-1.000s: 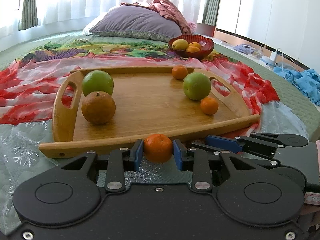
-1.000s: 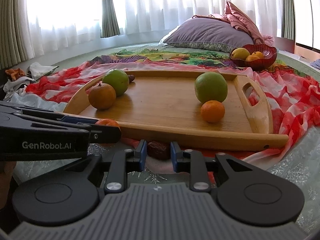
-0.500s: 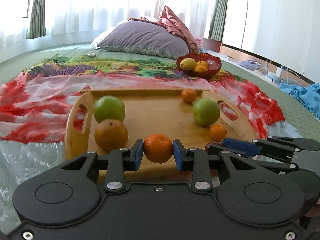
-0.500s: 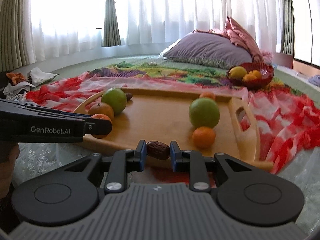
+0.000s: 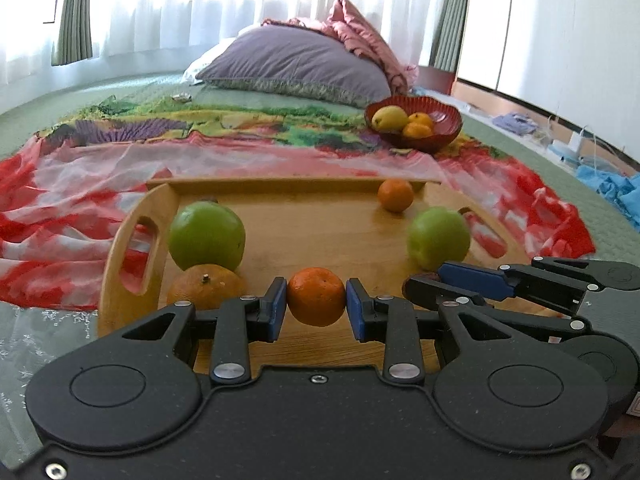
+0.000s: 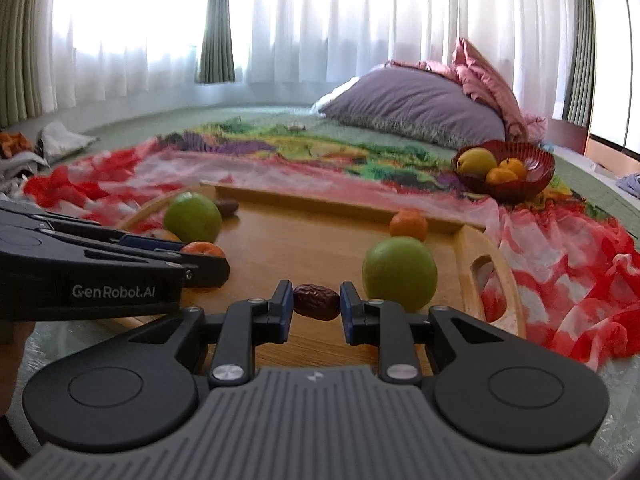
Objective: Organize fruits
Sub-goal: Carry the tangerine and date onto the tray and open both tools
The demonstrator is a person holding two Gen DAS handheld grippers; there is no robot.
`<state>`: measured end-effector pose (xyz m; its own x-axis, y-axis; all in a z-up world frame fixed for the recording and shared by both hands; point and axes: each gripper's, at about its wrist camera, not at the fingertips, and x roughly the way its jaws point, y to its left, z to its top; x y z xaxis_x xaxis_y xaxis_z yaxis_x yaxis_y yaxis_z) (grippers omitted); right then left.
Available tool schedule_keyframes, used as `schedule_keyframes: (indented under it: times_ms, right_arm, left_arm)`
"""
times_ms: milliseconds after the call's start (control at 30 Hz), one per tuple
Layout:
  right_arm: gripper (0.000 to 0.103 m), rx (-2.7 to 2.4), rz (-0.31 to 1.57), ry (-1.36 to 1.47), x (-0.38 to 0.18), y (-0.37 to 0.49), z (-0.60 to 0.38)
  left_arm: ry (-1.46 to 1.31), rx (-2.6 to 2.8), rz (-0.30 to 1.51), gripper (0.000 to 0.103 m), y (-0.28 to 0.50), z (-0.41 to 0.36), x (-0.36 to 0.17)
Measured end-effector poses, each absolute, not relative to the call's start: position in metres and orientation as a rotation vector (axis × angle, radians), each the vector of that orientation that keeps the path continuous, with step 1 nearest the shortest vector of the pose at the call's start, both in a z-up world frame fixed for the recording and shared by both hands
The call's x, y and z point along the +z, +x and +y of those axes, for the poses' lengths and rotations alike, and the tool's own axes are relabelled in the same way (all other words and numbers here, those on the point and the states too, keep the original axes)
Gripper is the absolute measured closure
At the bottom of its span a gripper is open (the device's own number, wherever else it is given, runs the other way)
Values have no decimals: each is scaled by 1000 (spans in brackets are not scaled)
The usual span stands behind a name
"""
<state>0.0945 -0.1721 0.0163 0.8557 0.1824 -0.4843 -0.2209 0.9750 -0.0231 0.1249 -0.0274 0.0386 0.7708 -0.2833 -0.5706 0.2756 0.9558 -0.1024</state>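
The left gripper [image 5: 316, 297] clamps a mandarin [image 5: 316, 296] and the right gripper [image 6: 316, 303] pinches a date [image 6: 316, 302], both low over the tray's [image 5: 320, 204] near edge. Best to lower each onto bare wood, clear of the apples [image 5: 207, 235], before easing the jaws apart; beyond, the bowl [image 5: 440, 136] holds more fruit.

Purple pillow [image 5: 296, 66] with pink blanket [image 5: 360, 42] behind — white curtains [image 6: 320, 20], colorful scarf [image 5: 80, 184] on green bedspread [image 5: 600, 216], blue cloth [image 5: 616, 184] far right.
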Motion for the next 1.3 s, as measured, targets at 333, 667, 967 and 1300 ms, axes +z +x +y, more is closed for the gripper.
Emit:
schedule_keyframes:
  times_ms: [333,667,967,1300]
  right_arm:
    - [75,203,521,-121,3,101,-172]
    - [75,197,518,-124,3,101,-172]
    - [74,198,518,-123,3,101,-172]
    - [70,196,512,-102,5,98,-174]
  left_arm:
    - [20,-293,660,73,140,-35,21]
    - [30,-296,658,72,140,-36,21]
    - [30,-296,657,71,140,-36,21]
    - [28,-294,649,63,138,-34,23]
